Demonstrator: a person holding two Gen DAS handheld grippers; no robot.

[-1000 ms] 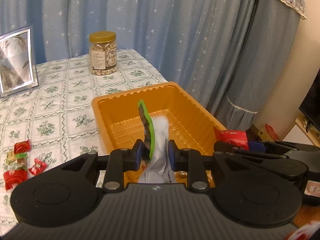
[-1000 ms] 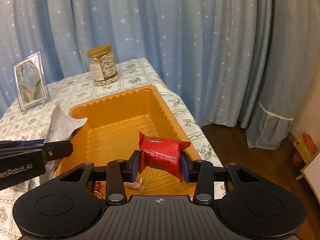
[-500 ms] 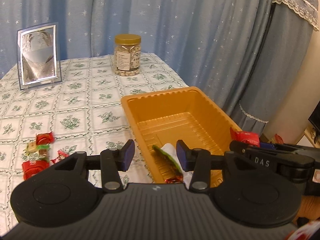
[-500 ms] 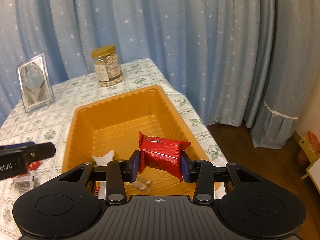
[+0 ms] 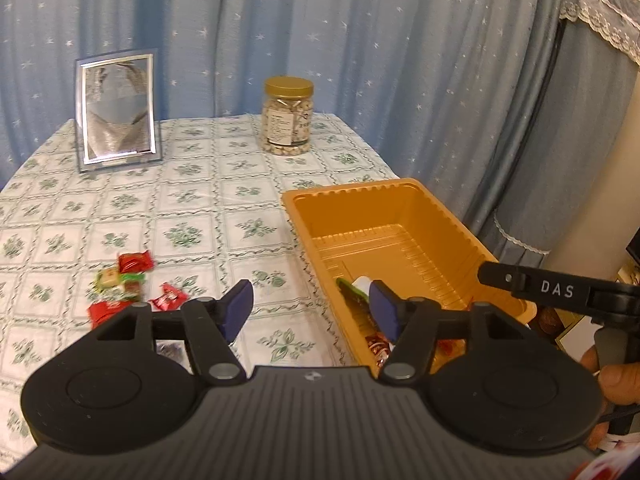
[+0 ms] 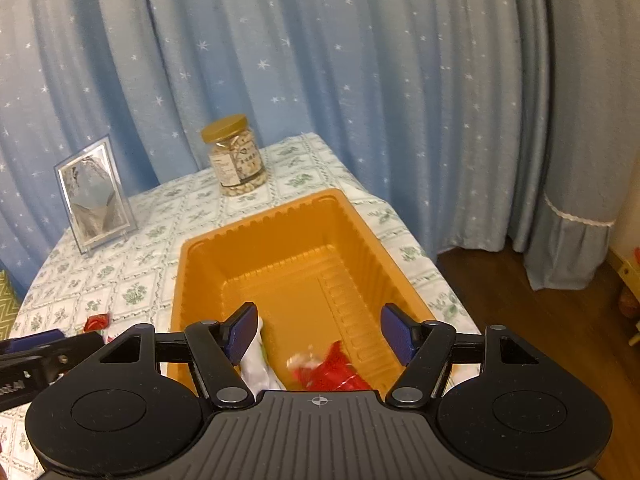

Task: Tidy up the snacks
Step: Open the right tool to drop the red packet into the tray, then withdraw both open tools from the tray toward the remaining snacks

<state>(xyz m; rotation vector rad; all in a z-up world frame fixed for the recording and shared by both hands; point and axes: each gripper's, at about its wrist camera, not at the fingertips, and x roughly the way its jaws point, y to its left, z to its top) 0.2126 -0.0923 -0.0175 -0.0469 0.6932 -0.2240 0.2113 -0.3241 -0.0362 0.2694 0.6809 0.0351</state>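
An orange plastic tray (image 5: 384, 204) (image 6: 280, 220) sits at the table's right edge. My right gripper (image 6: 318, 330) hangs over its near end, jaws opening and empty; the red snack packet (image 6: 332, 372), blurred, lies below them in the tray, beside a white and green packet (image 6: 256, 372). My left gripper (image 5: 310, 312) is over the tray's left rim, jaws opening with nothing between them. The white and green packet (image 5: 354, 292) shows in the tray past its right finger. Several loose red and green candies (image 5: 128, 280) lie on the tablecloth to the left.
A nut jar with a gold lid (image 5: 287, 120) (image 6: 237, 160) and a silver picture frame (image 5: 118, 114) (image 6: 94, 196) stand at the table's back. Blue starred curtains hang behind. The table edge and wooden floor (image 6: 520, 300) fall away right of the tray. A hand (image 5: 608, 376) holds the right gripper.
The left gripper let go of the white and green packet into the tray, opened and drew back to the left. The right gripper opened and the red packet dropped into the tray.
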